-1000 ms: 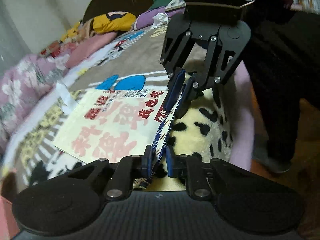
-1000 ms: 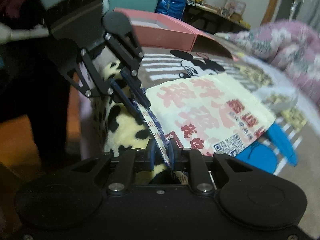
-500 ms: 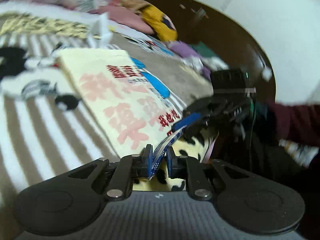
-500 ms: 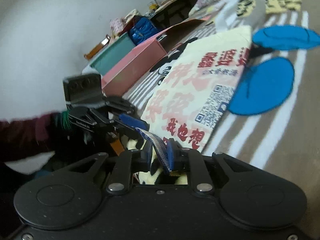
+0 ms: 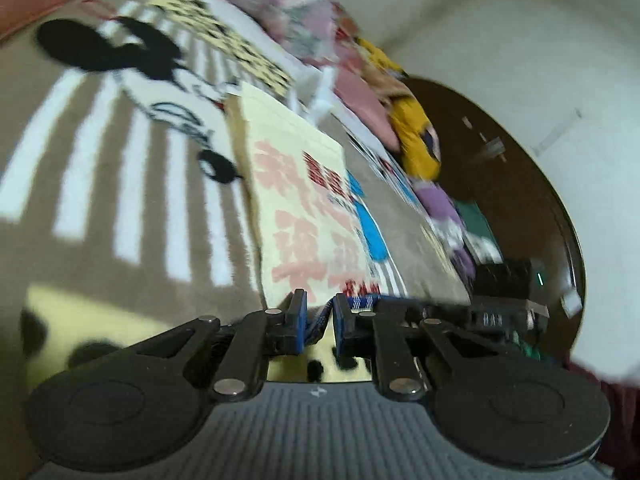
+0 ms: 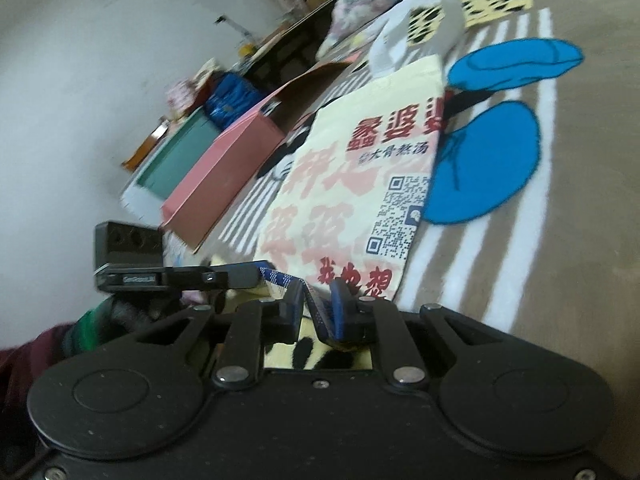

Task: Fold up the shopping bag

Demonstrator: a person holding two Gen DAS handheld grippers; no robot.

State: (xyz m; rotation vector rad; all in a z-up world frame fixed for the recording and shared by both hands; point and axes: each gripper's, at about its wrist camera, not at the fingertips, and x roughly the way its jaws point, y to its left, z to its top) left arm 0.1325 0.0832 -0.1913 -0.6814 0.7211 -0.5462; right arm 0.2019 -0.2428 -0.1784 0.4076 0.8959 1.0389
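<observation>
Left gripper [image 5: 319, 322]: jaws clenched on the blue-and-white checked handle [image 5: 320, 320].
Right gripper [image 6: 316, 306]: jaws clenched on the same handle [image 6: 320, 312].
Shopping bag [image 6: 360, 184]: cream, red print, lying flat on the cartoon blanket [image 6: 540, 240] just ahead of both jaws.
Pink box [image 6: 224, 184]: left of the right gripper's jaws.

black hand-held gripper [image 5: 319, 322] | blue pads [image 5: 300, 320] | silver screws | maroon sleeve [image 6: 24, 364]

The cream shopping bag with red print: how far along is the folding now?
Done: the cream printed shopping bag lies flat on the striped cartoon blanket. In hand: left claw and right claw each pinch the blue checked handle strap. Left: no fold shows yet.
</observation>
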